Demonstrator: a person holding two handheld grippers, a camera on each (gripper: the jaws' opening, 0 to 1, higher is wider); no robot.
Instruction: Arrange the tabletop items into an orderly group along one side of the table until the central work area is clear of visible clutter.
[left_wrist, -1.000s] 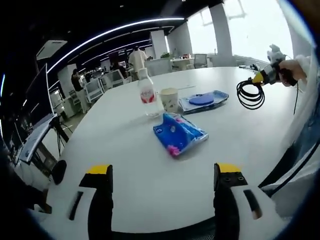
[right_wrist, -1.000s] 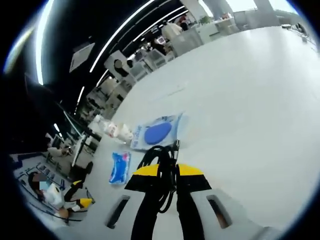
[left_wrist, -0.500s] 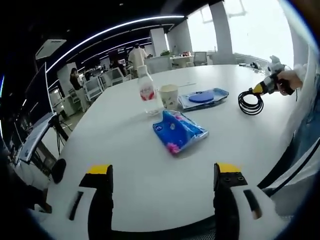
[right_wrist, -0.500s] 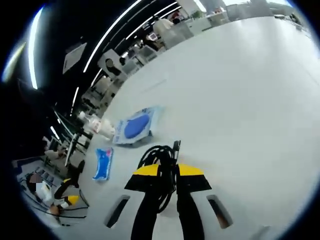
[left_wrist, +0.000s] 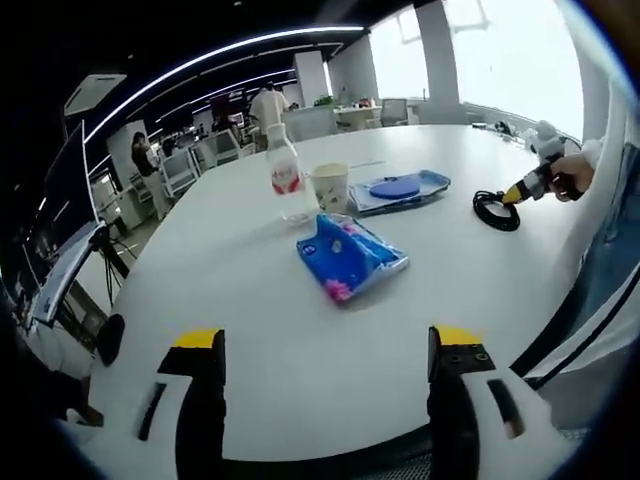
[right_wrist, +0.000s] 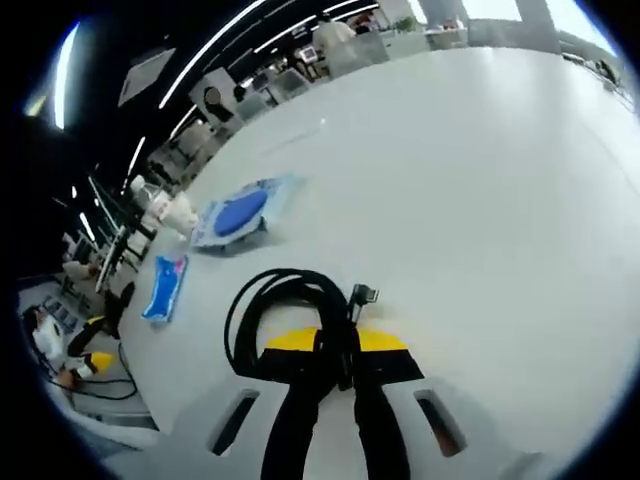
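Right gripper (right_wrist: 335, 345) clenched on a coiled black cable (right_wrist: 280, 305), jaws pinching the gathered strands near the plug end, the loop lying flat on the white table (right_wrist: 480, 200) just ahead of the yellow tips. Seen from the left gripper view, the same coil resting near the table's edge, apart from the other items. Left gripper (left_wrist: 325, 345) released, jaws spread wide and holding nothing, hovering low over bare tabletop. Ahead of it, a blue tissue pack (left_wrist: 350, 257) lying alone toward the middle; beyond that, a clear water bottle (left_wrist: 284, 175) with a red label, upright, just beside a paper cup (left_wrist: 330, 187), and next to the cup a flat blue-printed pouch (left_wrist: 400, 190). Cable likely light and floppy, prone to springing open if pinched on a single strand; best taken across the bundled turns, as now. Tissue pack probably soft, light and slick in its film, better gripped across its short width near one end. Bottle likely the heaviest and tippable, best clasped around the body below the label; cup thin-walled and easily crushed, needing a gentle pinch at the rim.
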